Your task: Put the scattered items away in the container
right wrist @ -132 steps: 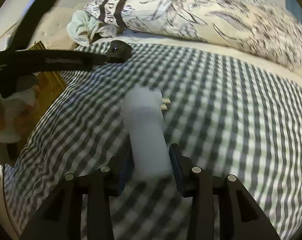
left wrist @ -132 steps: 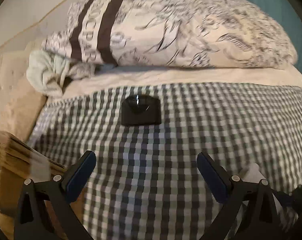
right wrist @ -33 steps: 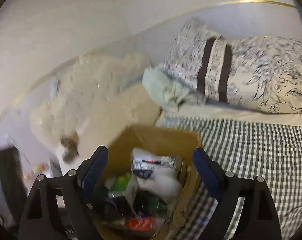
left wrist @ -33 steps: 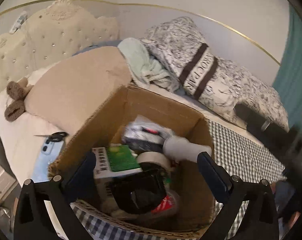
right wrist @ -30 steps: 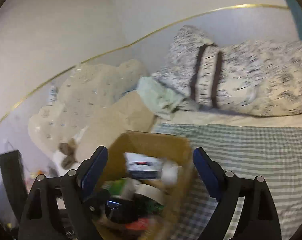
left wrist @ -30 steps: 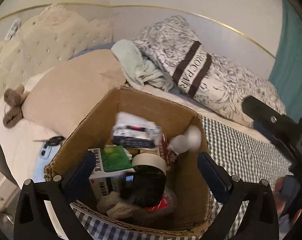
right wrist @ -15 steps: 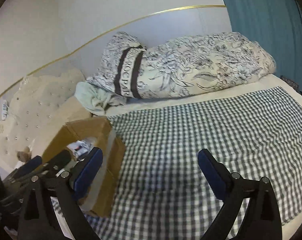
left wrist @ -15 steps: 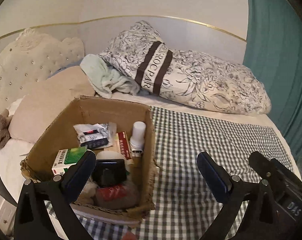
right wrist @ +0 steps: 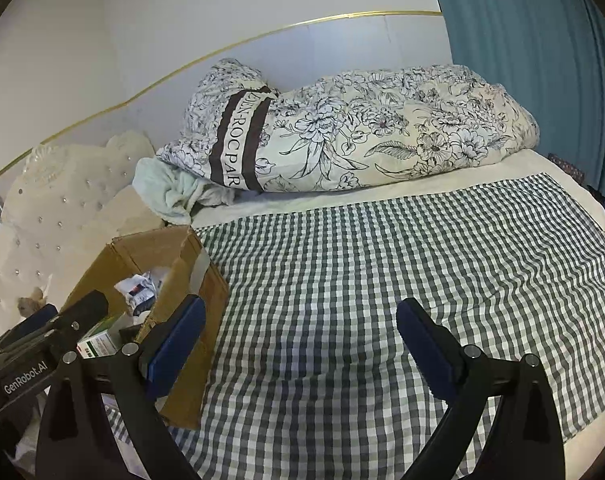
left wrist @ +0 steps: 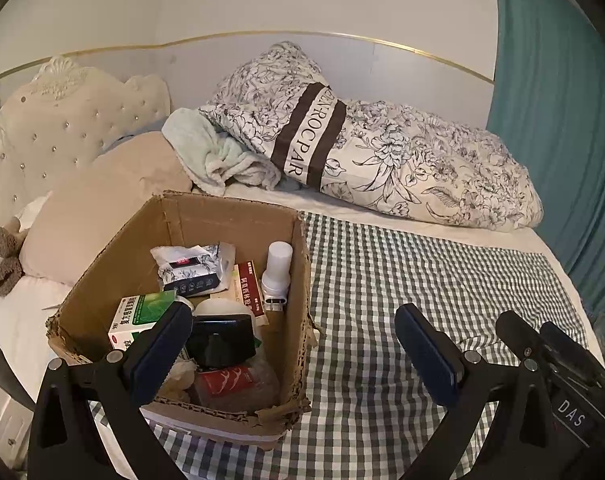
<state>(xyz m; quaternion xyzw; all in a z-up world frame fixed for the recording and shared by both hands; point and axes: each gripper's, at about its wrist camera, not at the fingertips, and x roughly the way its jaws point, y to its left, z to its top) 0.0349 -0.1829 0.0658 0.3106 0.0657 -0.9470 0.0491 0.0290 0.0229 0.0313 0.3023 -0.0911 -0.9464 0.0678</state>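
A brown cardboard box (left wrist: 230, 216) stands on the checked bedspread (left wrist: 402, 272) at the left. It holds a white bottle (left wrist: 277, 268), a black case (left wrist: 221, 340), a green carton (left wrist: 140, 312), a foil packet (left wrist: 192, 268) and other small packs. My left gripper (left wrist: 294, 344) hangs open over the box's near right corner with nothing between its fingers. My right gripper (right wrist: 300, 340) is wide open and empty over bare checked cloth (right wrist: 382, 280), to the right of the box (right wrist: 174, 276). No loose items show on the cloth.
A rolled floral duvet (left wrist: 382, 148) and a pale green towel (left wrist: 210, 156) lie along the back wall. A beige pillow (left wrist: 102, 200) and tufted headboard (left wrist: 62, 120) sit left of the box. Teal curtains (left wrist: 562, 120) hang at the right.
Both grippers pulled back from above the box and swung right, so the box now sits lower left. The white bottle dropped from the right gripper now stands inside the box.
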